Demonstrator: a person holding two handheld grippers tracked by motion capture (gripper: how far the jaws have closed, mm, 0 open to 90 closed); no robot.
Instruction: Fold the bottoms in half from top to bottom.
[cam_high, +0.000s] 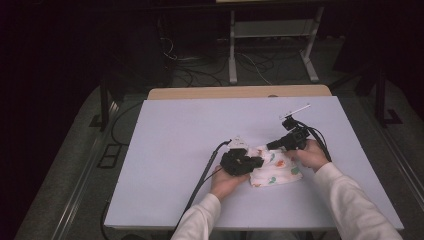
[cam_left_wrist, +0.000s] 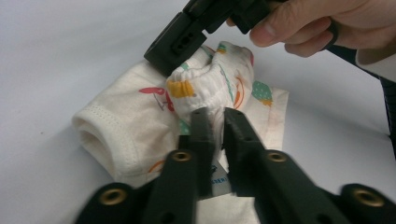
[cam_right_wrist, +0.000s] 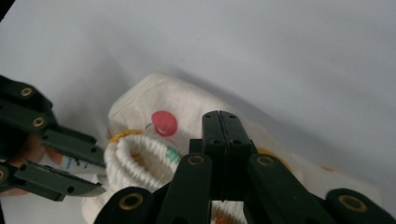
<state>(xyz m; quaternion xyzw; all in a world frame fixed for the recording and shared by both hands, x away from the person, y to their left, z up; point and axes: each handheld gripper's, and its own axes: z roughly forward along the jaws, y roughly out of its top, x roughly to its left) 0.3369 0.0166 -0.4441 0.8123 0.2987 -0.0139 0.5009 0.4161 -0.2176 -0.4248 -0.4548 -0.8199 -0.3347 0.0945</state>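
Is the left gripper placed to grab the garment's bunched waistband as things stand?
Probably yes: the left gripper sits right at the waistband, its jaws slightly apart around the cloth, nothing between them; the right gripper pinches it higher up.

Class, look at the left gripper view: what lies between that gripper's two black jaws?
In the left gripper view, a fold of the printed baby garment runs between the left tongs, with its label just below. The right tongs grip the same bunched cloth beyond.

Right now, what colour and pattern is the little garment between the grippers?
Cream garment with small red, orange and green prints; clearest in the left gripper view.
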